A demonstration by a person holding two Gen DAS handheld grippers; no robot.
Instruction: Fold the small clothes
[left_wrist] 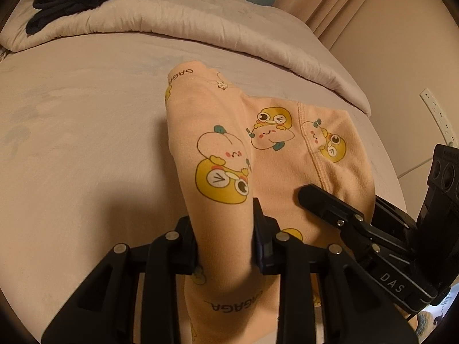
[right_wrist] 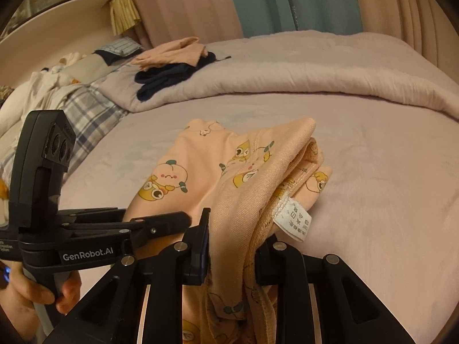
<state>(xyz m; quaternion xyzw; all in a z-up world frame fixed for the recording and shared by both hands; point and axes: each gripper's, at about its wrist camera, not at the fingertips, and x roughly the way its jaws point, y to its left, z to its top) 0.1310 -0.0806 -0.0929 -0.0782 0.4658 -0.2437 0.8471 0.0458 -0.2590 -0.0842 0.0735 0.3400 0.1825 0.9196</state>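
Peach cartoon-print garment [left_wrist: 226, 143] is lying partly lifted off the bed sheet [left_wrist: 86, 132], near end bunched up between both grippers. Left gripper [left_wrist: 225, 243] is clamping a fold of the peach fabric, pads pressing in from both sides. Right gripper [right_wrist: 232, 246] is clamping the hemmed edge, with the white care label [right_wrist: 295, 219] hanging out just past its right finger. In the left wrist view the right gripper's finger [left_wrist: 324, 203] is lying on the cloth, just right of the left gripper. Far edge of the garment is resting on the sheet ahead of both grippers. Bare sheet is lying open to the left of the left gripper and to the right of the right gripper. Rolled edge of a quilt [right_wrist: 287, 86] is running across well ahead. Dark clothes pile [right_wrist: 166, 77] with a peach piece on top is sitting on the quilt, far ahead-left. A hand [right_wrist: 31, 295] is gripping the left gripper's handle.
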